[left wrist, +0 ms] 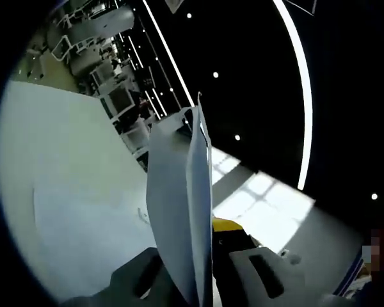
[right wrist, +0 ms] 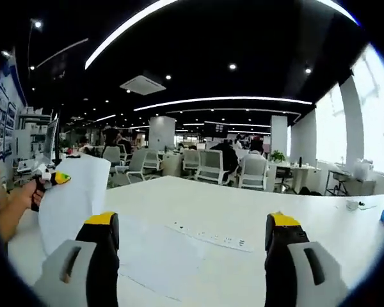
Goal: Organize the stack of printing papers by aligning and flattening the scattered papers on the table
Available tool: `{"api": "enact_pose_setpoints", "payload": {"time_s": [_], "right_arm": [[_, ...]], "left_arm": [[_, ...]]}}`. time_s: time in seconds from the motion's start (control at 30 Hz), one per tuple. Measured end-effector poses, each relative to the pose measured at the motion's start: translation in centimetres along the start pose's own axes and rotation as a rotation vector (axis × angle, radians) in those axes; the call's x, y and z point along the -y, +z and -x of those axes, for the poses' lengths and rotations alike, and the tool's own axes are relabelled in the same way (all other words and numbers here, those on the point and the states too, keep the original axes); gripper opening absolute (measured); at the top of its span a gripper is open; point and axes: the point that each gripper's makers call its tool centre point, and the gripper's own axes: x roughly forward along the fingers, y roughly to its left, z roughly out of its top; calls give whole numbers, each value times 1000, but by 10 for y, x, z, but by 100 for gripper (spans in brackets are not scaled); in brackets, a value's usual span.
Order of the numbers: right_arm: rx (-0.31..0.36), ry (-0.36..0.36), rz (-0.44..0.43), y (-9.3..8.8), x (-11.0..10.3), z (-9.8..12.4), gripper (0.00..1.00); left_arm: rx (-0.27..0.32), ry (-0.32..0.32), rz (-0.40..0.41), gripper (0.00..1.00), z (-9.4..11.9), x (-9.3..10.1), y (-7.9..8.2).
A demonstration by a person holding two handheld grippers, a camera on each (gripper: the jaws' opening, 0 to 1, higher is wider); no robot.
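Observation:
In the left gripper view, a small stack of white printing papers (left wrist: pixel 179 185) stands edge-on, rising from between the jaws of my left gripper (left wrist: pixel 195 246), which is shut on its lower edge. The right gripper view shows that same left gripper (right wrist: pixel 53 180) at the far left, holding the papers (right wrist: pixel 70 201) upright above the white table (right wrist: pixel 294 211), with a person's hand (right wrist: pixel 18 199) behind it. Another sheet (right wrist: pixel 157 256) lies flat on the table just ahead of my right gripper (right wrist: pixel 192 252), which is open and holds nothing.
A long white power strip (right wrist: pixel 211 238) lies on the table beyond the flat sheet. Office chairs (right wrist: pixel 211 167) and seated people line the table's far edge. The table's right side holds small items (right wrist: pixel 353 204) near its edge.

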Motion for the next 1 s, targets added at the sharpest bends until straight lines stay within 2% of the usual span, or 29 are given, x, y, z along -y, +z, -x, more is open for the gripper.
{"api": "enact_pose_setpoints", "payload": {"time_s": [0.07,0.1,0.23,0.3,0.33,0.37,0.4,0.43,0.5,0.6,0.67,0.8,0.93,1.0], "right_arm": [[8,18,11,0,-8,-2,90],[-10,43,28,-3,-12,-1,90],[-29,61,-6,-7,-10,4,90],[-93,89,-77,-22,-5,12,90],[-125,73,-91,-29,0,15,90],[-171,87,-77,-37,1,18,90],[-206,67,-72,-42,8,22,90],[-203,59,-50,-41,11,23,90],[-192,81,50,-38,11,29,90],[-230,91,48,-39,7,37,90],[-227,106,54,-37,2,39,90],[-238,114,43,-37,-3,39,90],[-257,87,85,-37,-2,39,90],[-255,99,74,-36,-4,39,90]], "left_arm": [[1,1,-12,6,2,1,0],[1,-2,-12,6,4,2,0],[10,-11,-8,6,7,6,2],[3,-19,0,6,13,10,-1],[-19,-18,-11,6,18,12,-6],[-23,-11,-17,6,23,12,-7],[-16,-10,-17,6,28,13,-8],[-22,-23,-23,6,35,17,-11],[-22,-27,-53,6,47,20,-12],[-12,-40,-64,6,61,22,-9],[22,-57,-56,6,67,25,-3],[28,-80,-91,6,70,31,-2],[34,-85,-80,6,72,21,-2],[35,-75,-74,6,75,12,-4]]}}
